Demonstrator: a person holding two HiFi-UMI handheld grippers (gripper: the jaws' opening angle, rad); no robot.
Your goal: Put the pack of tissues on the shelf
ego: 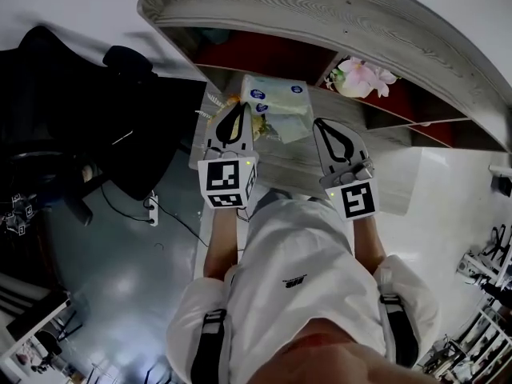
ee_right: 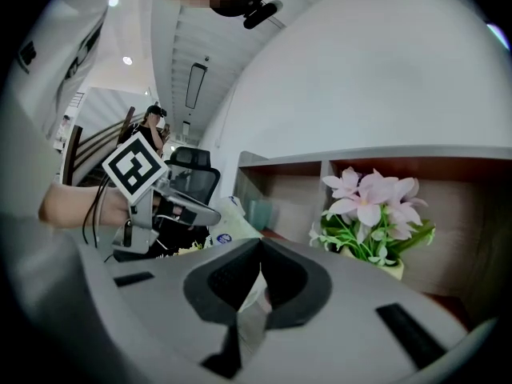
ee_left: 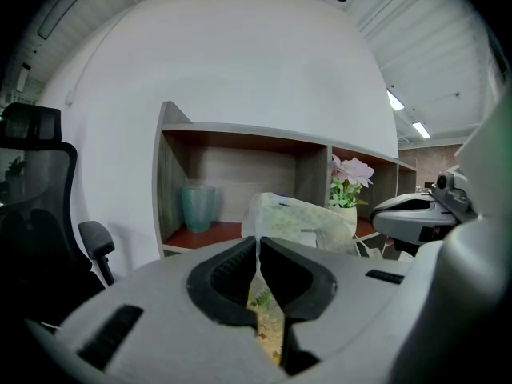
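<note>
The pack of tissues [ego: 276, 102] is pale, in clear printed wrap with blue labels. It is held between my two grippers in front of the wooden shelf [ego: 336, 24]. My left gripper [ego: 237, 109] is shut on the pack's wrap at its left end. The film shows pinched between the jaws in the left gripper view [ee_left: 258, 245], with the pack [ee_left: 300, 218] just beyond. My right gripper [ego: 322, 125] is shut on the wrap at the pack's right end, where film also runs between its jaws [ee_right: 260, 269]. Whether the pack rests on the shelf board is unclear.
Pink flowers in a pot [ego: 362, 77] stand in the shelf's middle compartment. A teal vase [ee_left: 198, 206] stands in the left one. A black office chair [ego: 76, 110] is at the left, and a power strip [ego: 152, 209] lies on the floor.
</note>
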